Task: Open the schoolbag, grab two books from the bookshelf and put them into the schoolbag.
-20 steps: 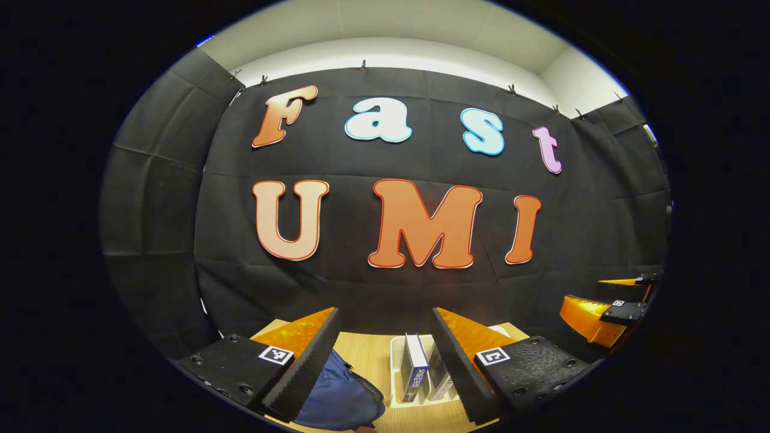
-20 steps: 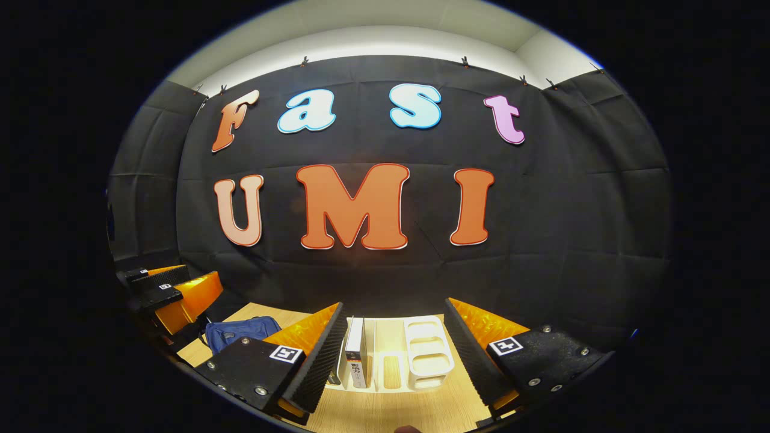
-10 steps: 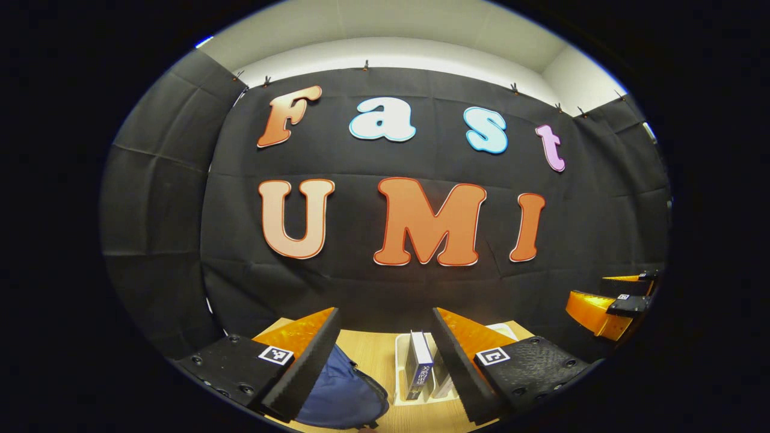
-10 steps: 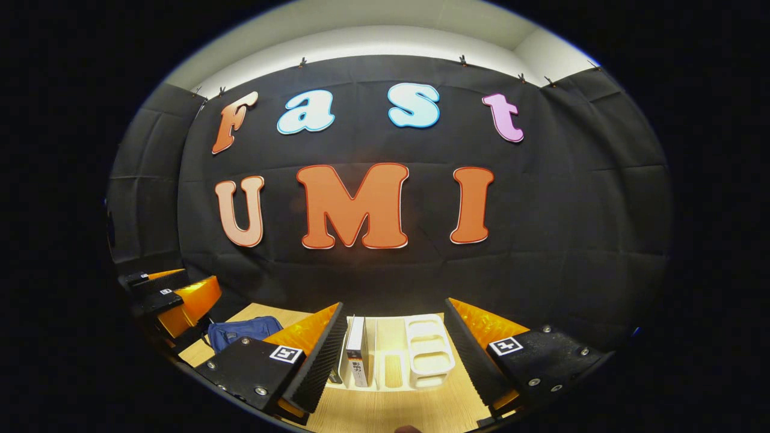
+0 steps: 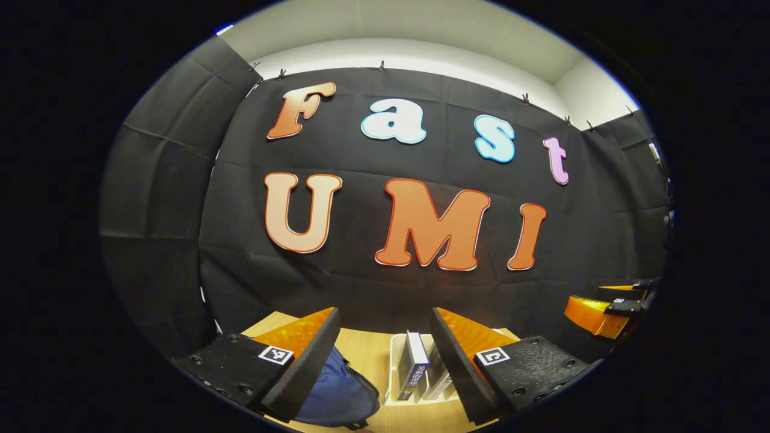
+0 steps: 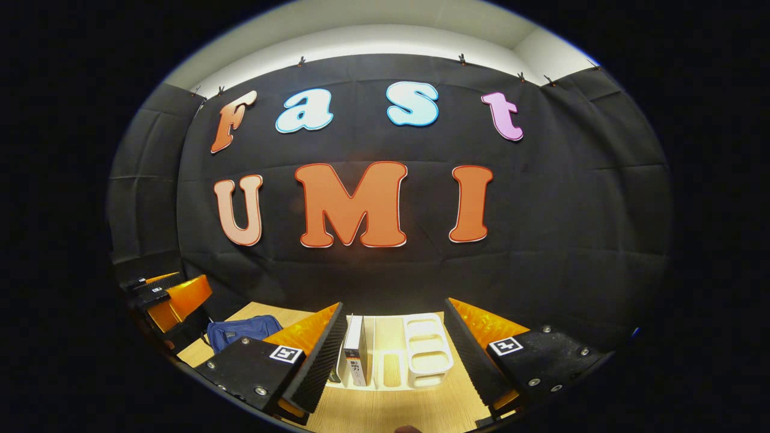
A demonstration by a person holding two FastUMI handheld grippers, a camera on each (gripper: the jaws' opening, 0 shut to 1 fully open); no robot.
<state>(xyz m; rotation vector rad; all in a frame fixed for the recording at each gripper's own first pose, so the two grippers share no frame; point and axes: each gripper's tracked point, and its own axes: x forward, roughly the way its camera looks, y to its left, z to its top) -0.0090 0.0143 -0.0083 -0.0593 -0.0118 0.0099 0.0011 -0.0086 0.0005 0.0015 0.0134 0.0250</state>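
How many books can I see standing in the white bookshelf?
2, maybe more hidden. In the left gripper view, one upright book stands in the white bookshelf, a second book leaning beside it, partly behind the left gripper finger.

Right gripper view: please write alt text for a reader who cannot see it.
The open right hand-held gripper hovers above a wooden table, facing a white bookshelf with a book upright in it. A blue schoolbag lies further left.

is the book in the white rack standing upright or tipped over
Upright: in the right gripper view the book stands on end in the white rack, spine facing the camera.
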